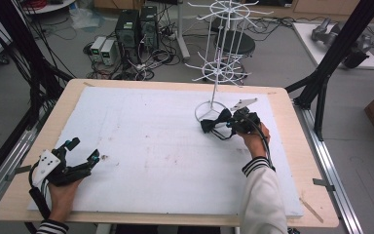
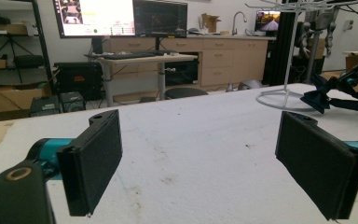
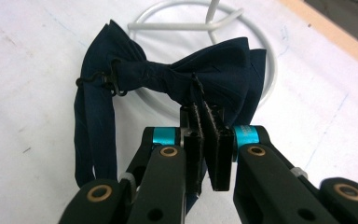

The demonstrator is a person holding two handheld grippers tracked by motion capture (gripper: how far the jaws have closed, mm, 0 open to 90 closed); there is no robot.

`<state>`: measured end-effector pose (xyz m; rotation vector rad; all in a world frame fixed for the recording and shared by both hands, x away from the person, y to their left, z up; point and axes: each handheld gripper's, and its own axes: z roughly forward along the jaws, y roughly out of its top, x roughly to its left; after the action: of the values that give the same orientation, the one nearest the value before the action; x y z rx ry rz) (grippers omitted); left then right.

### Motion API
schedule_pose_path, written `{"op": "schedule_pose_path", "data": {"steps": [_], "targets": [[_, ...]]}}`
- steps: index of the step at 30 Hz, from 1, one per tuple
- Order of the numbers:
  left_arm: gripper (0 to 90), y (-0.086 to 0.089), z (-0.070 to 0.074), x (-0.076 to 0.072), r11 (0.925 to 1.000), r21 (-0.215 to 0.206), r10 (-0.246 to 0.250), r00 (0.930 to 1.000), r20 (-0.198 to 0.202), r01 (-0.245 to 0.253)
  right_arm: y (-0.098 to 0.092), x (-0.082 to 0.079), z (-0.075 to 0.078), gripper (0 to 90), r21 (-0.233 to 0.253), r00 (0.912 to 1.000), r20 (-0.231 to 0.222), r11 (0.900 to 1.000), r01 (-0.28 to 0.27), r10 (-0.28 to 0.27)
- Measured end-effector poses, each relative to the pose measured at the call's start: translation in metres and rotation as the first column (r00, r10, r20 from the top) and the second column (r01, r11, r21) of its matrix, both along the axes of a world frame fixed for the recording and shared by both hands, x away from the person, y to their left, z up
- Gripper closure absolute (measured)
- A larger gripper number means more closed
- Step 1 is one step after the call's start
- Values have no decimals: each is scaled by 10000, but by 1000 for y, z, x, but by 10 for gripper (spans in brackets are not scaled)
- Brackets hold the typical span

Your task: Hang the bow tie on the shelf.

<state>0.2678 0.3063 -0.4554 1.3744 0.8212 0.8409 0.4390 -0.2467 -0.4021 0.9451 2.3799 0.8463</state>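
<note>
A dark navy bow tie (image 3: 168, 74) with a thin strap and a small hook lies over the round base of a white wire display rack (image 3: 200, 25). My right gripper (image 3: 204, 116) is shut on the tie's lower edge near its knot. From above, the bow tie (image 1: 213, 123) sits just left of the right gripper (image 1: 231, 123), at the foot of the rack (image 1: 219, 68). My left gripper (image 1: 84, 150) rests open near the table's front left corner, its pads (image 2: 91, 158) wide apart over bare foam. Far off in the left gripper view the bow tie (image 2: 318, 98) hangs beside the rack's base (image 2: 279, 98).
A white foam sheet (image 1: 151, 146) covers the wooden table (image 1: 14, 195). The rack's arms spread above its pole at the back right. Computers and cables (image 1: 131, 34) lie on the floor behind the table, and black frame posts (image 1: 331, 58) stand at the right.
</note>
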Motion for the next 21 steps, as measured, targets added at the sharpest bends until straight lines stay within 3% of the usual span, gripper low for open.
{"op": "schedule_pose_path", "data": {"steps": [11, 17, 21], "targets": [[150, 0, 0, 0, 10000, -8, -2, 10000, -3, 2, -6, -10, 11, 866, 846, 9967, 731, 9956, -403, 342], [150, 0, 0, 0, 10000, -21, 0, 10000, 9, 0, -5, -19, 24, 866, 1379, 9843, 1596, 9856, -978, 753], [150, 0, 0, 0, 10000, -22, -6, 10000, 4, 6, -6, -22, 29, 866, 1592, 9802, 1813, 9812, -1089, 794]]}}
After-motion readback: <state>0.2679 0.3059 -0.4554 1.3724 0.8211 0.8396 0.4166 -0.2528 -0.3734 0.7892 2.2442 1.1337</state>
